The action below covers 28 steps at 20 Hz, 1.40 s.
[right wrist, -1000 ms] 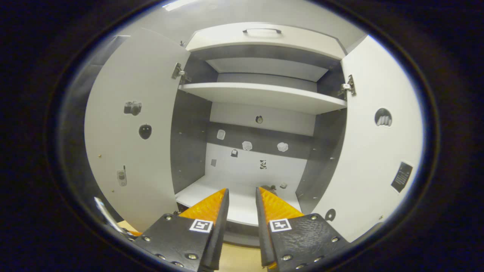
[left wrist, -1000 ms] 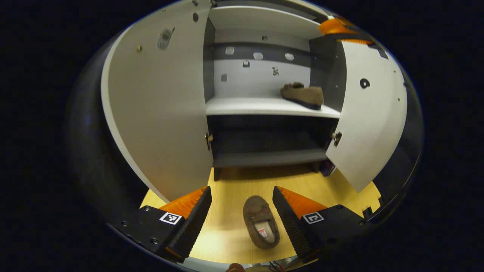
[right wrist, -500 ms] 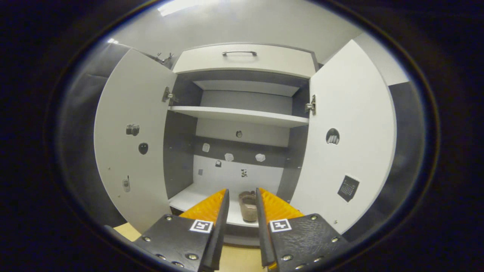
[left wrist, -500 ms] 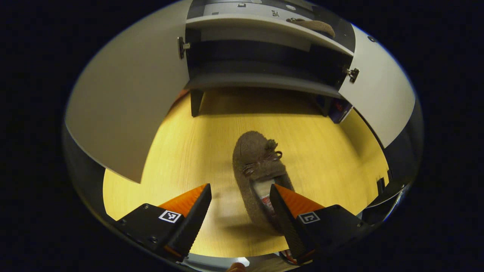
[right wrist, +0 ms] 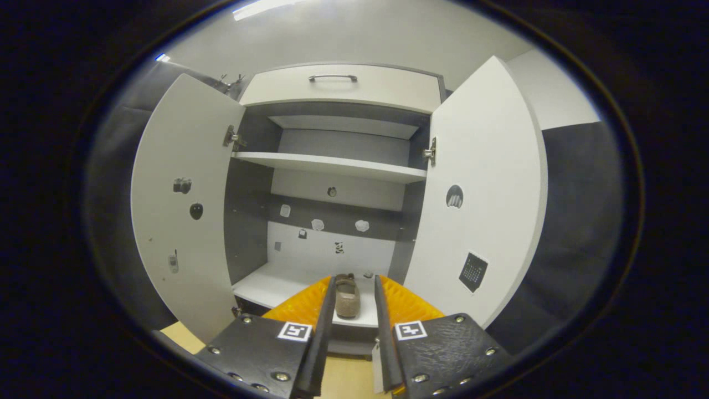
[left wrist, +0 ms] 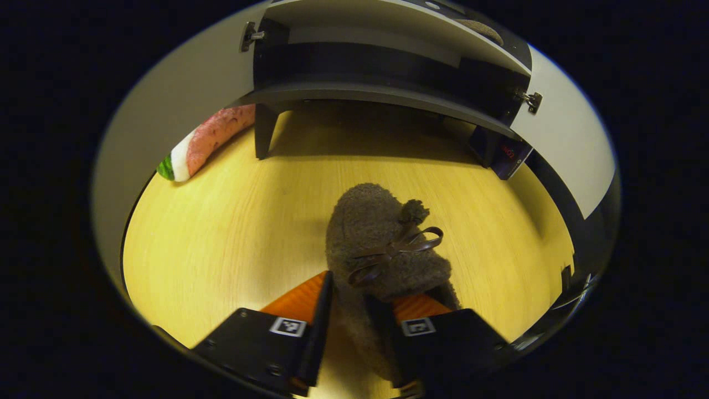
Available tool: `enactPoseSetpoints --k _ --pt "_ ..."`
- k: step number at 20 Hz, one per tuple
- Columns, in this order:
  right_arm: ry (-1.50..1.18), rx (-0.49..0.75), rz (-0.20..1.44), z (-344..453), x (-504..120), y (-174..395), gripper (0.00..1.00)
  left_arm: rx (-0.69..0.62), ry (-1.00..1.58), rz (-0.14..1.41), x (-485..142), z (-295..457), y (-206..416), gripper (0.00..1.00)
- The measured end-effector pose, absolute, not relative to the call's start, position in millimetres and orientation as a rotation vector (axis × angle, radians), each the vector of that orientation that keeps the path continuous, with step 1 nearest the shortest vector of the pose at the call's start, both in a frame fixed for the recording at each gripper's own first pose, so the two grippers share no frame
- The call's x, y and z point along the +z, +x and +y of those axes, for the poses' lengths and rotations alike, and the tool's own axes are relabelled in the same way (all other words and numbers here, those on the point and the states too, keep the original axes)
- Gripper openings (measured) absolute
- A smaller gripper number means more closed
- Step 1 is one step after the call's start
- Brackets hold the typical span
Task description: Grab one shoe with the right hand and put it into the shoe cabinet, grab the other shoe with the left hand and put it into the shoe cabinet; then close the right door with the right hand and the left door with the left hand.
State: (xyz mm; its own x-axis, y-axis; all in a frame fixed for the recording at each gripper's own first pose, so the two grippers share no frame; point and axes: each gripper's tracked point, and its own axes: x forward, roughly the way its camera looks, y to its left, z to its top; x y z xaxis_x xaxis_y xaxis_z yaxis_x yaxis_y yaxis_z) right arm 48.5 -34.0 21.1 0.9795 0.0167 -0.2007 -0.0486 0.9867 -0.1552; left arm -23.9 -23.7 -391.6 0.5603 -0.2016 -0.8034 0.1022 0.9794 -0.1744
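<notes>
In the left gripper view, the left gripper (left wrist: 348,302) has dropped to the wooden floor (left wrist: 221,233) and its fingers now straddle the heel end of the brown fuzzy shoe (left wrist: 382,244). Half a second ago the fingers were spread wide with the shoe lying beside the right one; now they have drawn in and appear to pinch the shoe's side wall, one finger outside and one in the opening, though the far finger's contact is partly hidden by the fuzz. The shoe's toe, with its bow, points towards the shoe cabinet (left wrist: 388,94), whose dark bottom edge and legs stand at the far edge of the floor. A pink-and-green plush toy (left wrist: 205,141) lies on the floor by the cabinet's left leg, under the left door (left wrist: 166,111); it was out of sight earlier.

In the right gripper view, the right gripper (right wrist: 349,310) hangs in front of the cabinet with its fingers a little apart and nothing between them. It has pulled farther back since the earlier frames, so more of the cabinet fits in. Beyond the fingertips the other shoe (right wrist: 347,295) rests on the lower white shelf (right wrist: 266,285), near its front edge and towards the right side. The right door (right wrist: 487,188) stands wide open, as before.
</notes>
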Motion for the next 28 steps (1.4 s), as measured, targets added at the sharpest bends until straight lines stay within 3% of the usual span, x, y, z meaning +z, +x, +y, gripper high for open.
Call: enactPoseSetpoints --k 1,3,4,8,20,25,28 --pt "-0.162 0.036 0.199 -32.8 20.0 48.6 0.4 -0.163 -0.097 0.956 -392.3 -19.1 -20.8 0.42" --pt "-0.164 0.046 0.196 -30.9 21.1 45.9 0.4 -0.127 -0.059 0.951 -391.1 -10.6 -14.0 0.25" --pt "-0.164 0.052 0.197 -30.2 21.0 44.8 0.4 -0.126 -0.043 0.954 -387.8 -10.3 -14.9 0.05" --pt "-0.159 0.055 0.198 -35.6 18.7 36.4 0.4 -0.113 -0.047 0.901 -345.3 -13.4 1.0 0.03" --pt "-0.096 0.076 0.145 -48.9 49.9 5.1 0.4 -0.122 -0.099 0.481 -64.2 -27.4 172.8 0.02" --pt "-0.068 0.045 0.12 -68.3 65.4 -10.0 0.4 -0.096 -0.041 0.406 -8.5 -27.5 260.3 0.02" --pt "-0.039 0.037 0.11 -82.7 74.4 -20.0 0.4 -0.073 -0.039 0.425 -8.5 -23.9 302.2 0.02"
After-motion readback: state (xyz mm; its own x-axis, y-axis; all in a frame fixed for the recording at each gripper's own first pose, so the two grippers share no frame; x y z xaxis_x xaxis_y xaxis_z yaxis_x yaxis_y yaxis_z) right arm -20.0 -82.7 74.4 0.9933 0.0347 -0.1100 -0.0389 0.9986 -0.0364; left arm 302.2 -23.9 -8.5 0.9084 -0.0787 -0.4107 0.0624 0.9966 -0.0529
